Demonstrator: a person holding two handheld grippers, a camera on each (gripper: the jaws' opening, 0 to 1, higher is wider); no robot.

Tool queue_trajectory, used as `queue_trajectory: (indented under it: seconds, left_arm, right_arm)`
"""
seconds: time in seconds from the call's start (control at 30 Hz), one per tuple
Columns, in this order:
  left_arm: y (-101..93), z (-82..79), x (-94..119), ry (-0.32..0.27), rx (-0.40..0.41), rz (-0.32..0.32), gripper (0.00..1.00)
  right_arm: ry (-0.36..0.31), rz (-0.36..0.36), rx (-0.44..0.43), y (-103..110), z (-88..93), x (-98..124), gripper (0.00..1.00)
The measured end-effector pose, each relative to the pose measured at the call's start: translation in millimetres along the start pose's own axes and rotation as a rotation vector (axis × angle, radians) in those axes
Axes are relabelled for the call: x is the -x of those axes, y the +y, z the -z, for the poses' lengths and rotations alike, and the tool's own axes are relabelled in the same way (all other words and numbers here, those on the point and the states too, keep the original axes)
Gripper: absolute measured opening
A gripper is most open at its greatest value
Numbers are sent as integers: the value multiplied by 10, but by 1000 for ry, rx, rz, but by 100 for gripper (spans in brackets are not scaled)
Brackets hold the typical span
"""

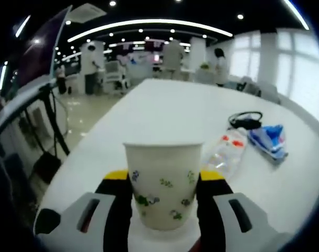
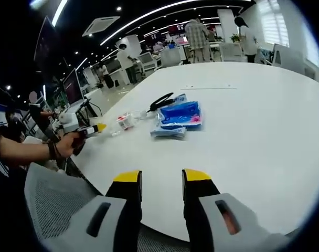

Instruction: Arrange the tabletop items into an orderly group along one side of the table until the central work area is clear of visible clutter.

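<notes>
In the left gripper view, the left gripper [image 1: 163, 181] pinches a white paper cup [image 1: 163, 184] printed with small green and blue flowers; its two yellow-tipped jaws press against the cup's sides, and the cup stands upright at 6 o'clock over the near edge of the white table [image 1: 170, 115]. At about 3 o'clock from the cup lies a clear plastic bottle [image 1: 226, 151] with a red-and-white label, on its side. Just beyond it, toward 2 o'clock, sit a black object [image 1: 245, 121], perhaps a strap or cable, and a blue packet [image 1: 269, 139].

In the right gripper view, the right gripper [image 2: 160, 181] is spread with nothing between its jaws, low at 6 o'clock above the table edge. The blue packet lies toward 12 o'clock, the bottle at 11 o'clock. At 9 o'clock a hand [image 2: 65, 144] holds the other gripper.
</notes>
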State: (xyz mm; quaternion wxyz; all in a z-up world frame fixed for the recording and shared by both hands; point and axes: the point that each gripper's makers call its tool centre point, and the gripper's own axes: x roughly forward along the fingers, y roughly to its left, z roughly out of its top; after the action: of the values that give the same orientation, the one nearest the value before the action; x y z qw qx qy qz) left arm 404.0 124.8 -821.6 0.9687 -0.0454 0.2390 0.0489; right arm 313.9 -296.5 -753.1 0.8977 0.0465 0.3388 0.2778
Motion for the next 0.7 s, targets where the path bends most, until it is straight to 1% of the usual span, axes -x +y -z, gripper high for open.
queue_trajectory:
  seconds: [0.2,0.5,0.7]
  left_arm:
    - [17,55,0,9,10,-9,45]
    - [20,95,-1,1,13,-17,45]
    - [-28,230,56,29,5,-12,44]
  right_arm:
    - [2,2,6,-31,-11,-5,29]
    - [-2,5,4,-72,-25,13,28]
    - [0,4,0,-95,-11,12,28]
